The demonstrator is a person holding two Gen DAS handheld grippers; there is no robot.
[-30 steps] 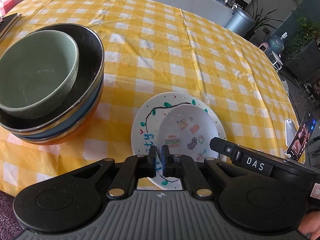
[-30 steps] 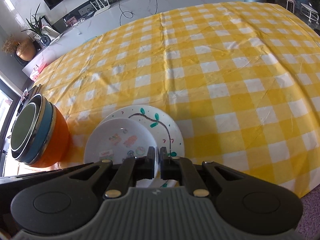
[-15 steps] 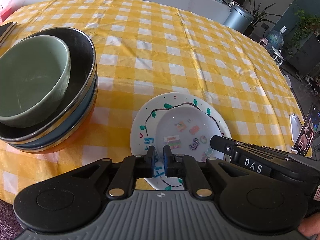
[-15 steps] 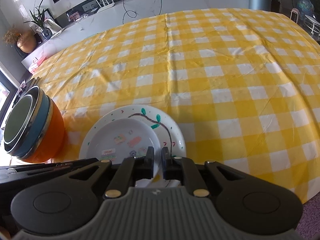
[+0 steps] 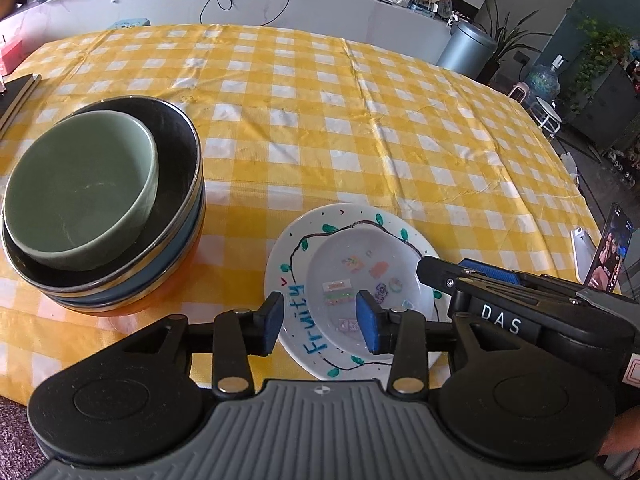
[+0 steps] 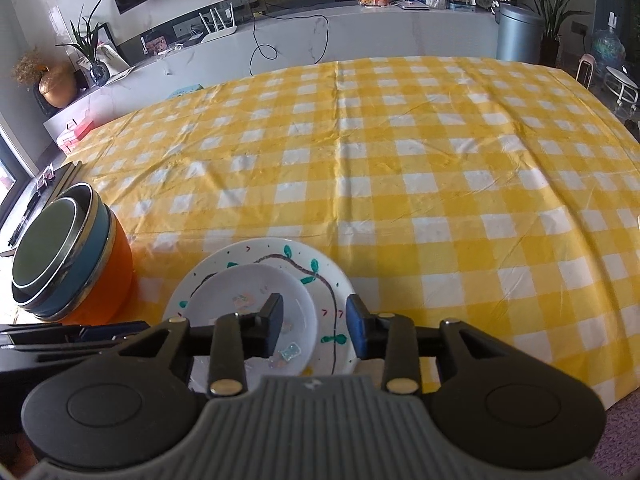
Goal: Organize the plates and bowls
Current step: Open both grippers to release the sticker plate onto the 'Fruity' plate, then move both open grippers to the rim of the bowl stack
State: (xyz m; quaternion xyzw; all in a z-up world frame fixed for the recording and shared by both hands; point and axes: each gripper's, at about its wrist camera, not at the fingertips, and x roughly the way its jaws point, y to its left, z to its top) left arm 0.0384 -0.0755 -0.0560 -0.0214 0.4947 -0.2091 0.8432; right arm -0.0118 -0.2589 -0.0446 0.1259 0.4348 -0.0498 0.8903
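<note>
Left gripper was seen with jaws spread wide, nothing held between them; blue pads were visible on the inner faces. It was positioned over the near edge of the plates. Right gripper was likewise seen parted and empty, hovering over the same plates from the other side; its body was also caught at the right of the left wrist view, with a "DAS" label on it.

Small plate, white with stickers, was stacked on the big plate, white with a painted vine and "Fruity" lettering. Both were set on the yellow checked tablecloth, close to the near table edge.

Bowl stack was placed just left of the plates, apart from them: green bowl nested in a black bowl, over a blue one and an orange one at the bottom. Same stack was seen at far left in the right wrist view.

A phone was propped beyond the table's right edge. A grey bin was seen behind the table.
</note>
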